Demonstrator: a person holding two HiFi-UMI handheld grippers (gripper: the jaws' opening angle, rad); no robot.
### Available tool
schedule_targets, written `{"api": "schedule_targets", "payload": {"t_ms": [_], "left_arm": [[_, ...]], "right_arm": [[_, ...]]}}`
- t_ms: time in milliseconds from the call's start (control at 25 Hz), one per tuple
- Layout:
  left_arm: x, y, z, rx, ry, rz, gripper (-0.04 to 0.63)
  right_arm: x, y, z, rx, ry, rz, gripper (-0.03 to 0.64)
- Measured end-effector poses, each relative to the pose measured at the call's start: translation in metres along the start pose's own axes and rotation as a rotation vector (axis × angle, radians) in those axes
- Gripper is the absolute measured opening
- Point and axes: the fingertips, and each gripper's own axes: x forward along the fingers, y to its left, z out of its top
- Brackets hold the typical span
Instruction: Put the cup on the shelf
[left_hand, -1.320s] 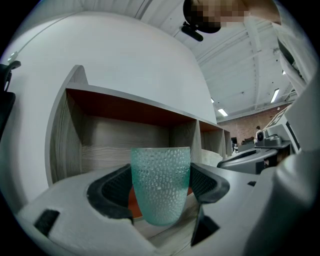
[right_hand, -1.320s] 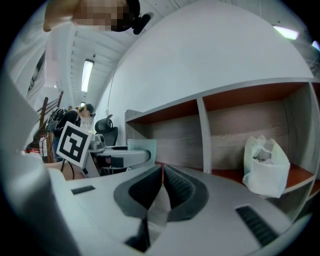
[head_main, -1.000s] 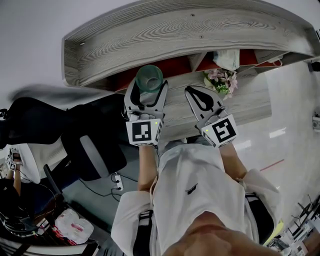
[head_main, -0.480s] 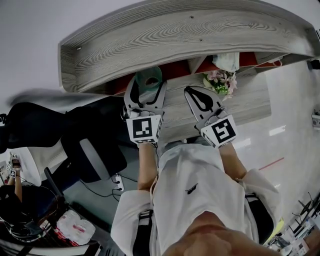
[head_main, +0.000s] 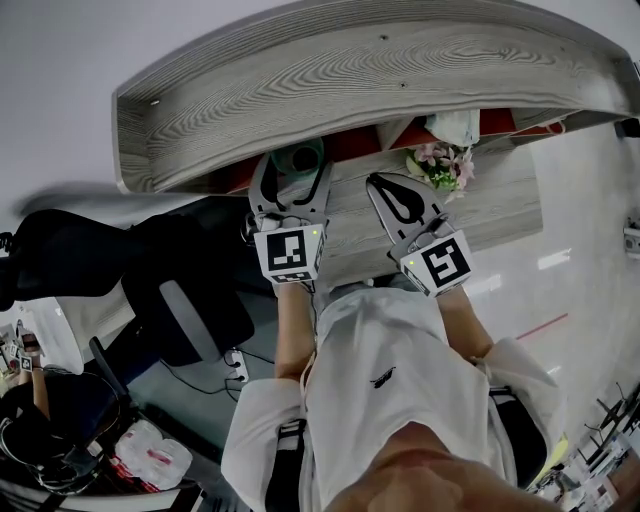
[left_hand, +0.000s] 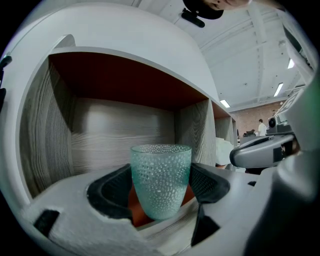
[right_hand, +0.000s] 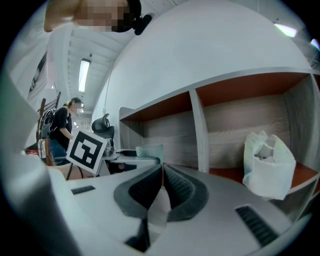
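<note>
The left gripper (head_main: 294, 183) clamps the teal cup (left_hand: 161, 185) upright at the mouth of the shelf's (head_main: 330, 70) left compartment. The right gripper (right_hand: 162, 172), before the shelf, is closed and empty.

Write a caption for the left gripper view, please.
Left gripper holds a bumpy green cup before an open shelf compartment.

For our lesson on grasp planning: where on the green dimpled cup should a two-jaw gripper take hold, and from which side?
Grip the cup across its side wall, below the rim, coming level from the open front of the shelf. It is upright, round and narrowing downward; the left gripper clasps it so.
</note>
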Motion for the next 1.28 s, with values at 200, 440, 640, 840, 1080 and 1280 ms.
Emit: {"api": "schedule_targets", "payload": {"t_ms": [200, 440, 640, 840, 1080, 1280], "left_arm": [[0.008, 0.002, 0.001, 0.002, -0.004, 0.002, 0.374], [0.014, 0.005, 0.003, 0.008, -0.007, 0.005, 0.374], [0.016, 0.006, 0.002, 0.007, -0.009, 0.001, 0.374], [0.017, 0.006, 0.004, 0.012, -0.017, -0.012, 0.374], [0.017, 0.005, 0.008, 0.004, -0.031, -0.026, 0.376], [0.014, 0.005, 0.008, -0.003, -0.026, -0.027, 0.377]], "right_arm": [[0.001, 0.000, 0.000, 0.000, 0.000, 0.000, 0.037], [0.000, -0.001, 0.002, -0.001, -0.003, -0.006, 0.037], [0.000, -0.002, 0.001, -0.003, 0.000, -0.011, 0.037], [0.001, -0.001, 0.002, -0.003, -0.001, -0.014, 0.037], [0.000, 0.000, 0.003, -0.006, -0.005, -0.019, 0.037], [-0.001, 0.002, 0.004, -0.008, -0.009, -0.025, 0.037]]}}
